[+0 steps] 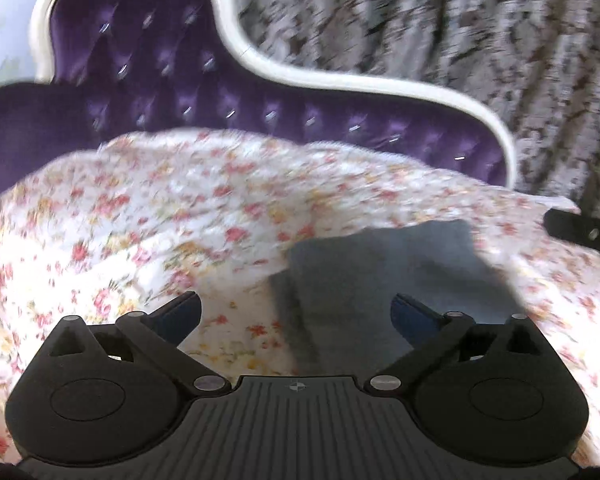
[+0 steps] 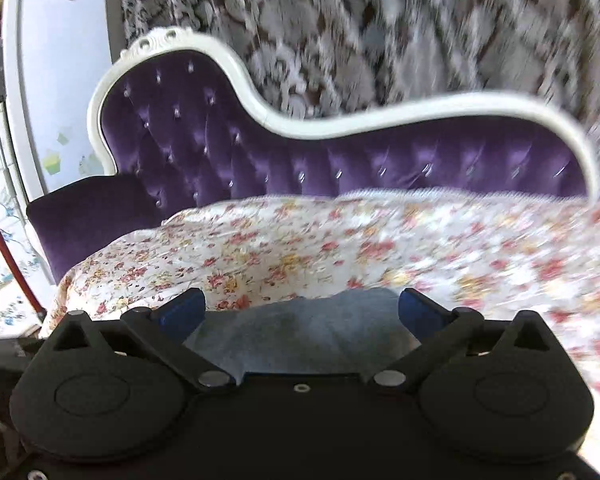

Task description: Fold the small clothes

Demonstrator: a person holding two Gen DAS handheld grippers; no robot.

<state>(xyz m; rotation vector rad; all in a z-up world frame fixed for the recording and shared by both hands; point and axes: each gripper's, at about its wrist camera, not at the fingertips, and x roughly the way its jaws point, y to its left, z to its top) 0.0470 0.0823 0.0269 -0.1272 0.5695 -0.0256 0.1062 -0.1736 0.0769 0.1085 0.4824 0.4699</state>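
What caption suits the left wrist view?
Open left tongs above a folded grey garment on a floral sheet.

Grey garment (image 1: 384, 276), floral pink-and-yellow sheet (image 1: 148, 208), purple tufted sofa (image 2: 204, 152), seemingly grey-brown patterned curtain (image 2: 380, 32)

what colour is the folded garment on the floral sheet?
Grey, plain, no visible pattern: folded garment. Left wrist view shows it best.

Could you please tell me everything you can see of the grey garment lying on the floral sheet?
The grey garment is plain, soft-looking cloth, apparently folded into a compact, roughly rectangular shape with a layered left edge. It lies flat on the floral sheet covering the purple sofa. Neither gripper grips it; blur hides finer detail.
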